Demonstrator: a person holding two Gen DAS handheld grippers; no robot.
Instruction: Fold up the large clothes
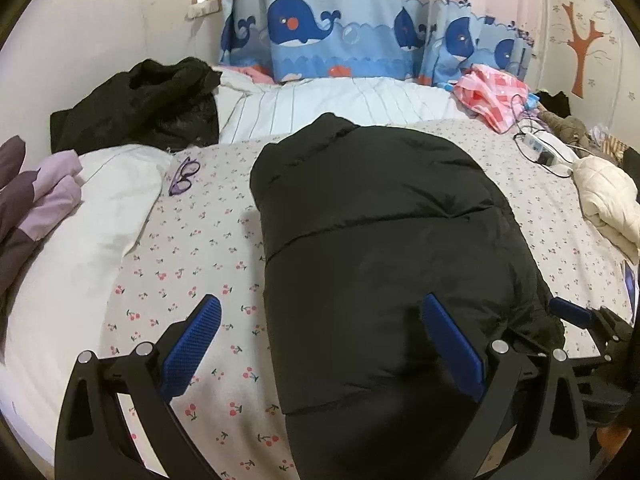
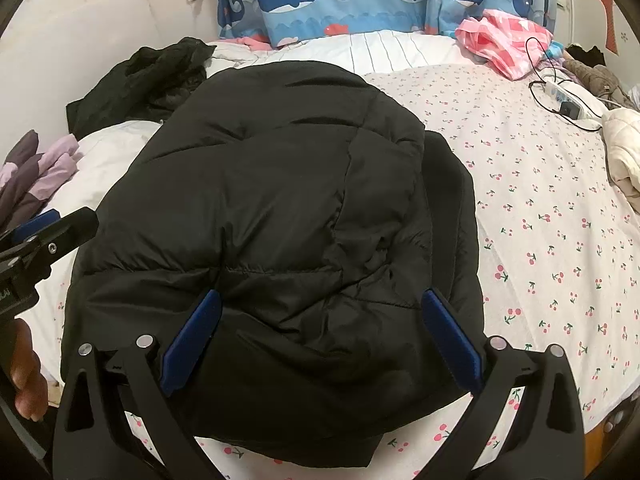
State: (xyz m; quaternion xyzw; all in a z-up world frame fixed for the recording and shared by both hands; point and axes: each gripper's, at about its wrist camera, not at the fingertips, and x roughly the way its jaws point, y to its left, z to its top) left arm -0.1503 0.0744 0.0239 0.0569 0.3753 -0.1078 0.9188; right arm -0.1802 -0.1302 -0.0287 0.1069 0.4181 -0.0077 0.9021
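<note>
bare sheet left and right of black jacket; glasses far-left, power strip far-right

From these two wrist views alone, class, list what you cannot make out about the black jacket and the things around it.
- Black puffer jacket: its sleeves and zip are not visible in either view.
- Its near hem, left wrist view: cut off by the bottom edge.
- Purple glasses: hidden by the jacket in the right wrist view.
- Power strip: too small for detail.
</note>
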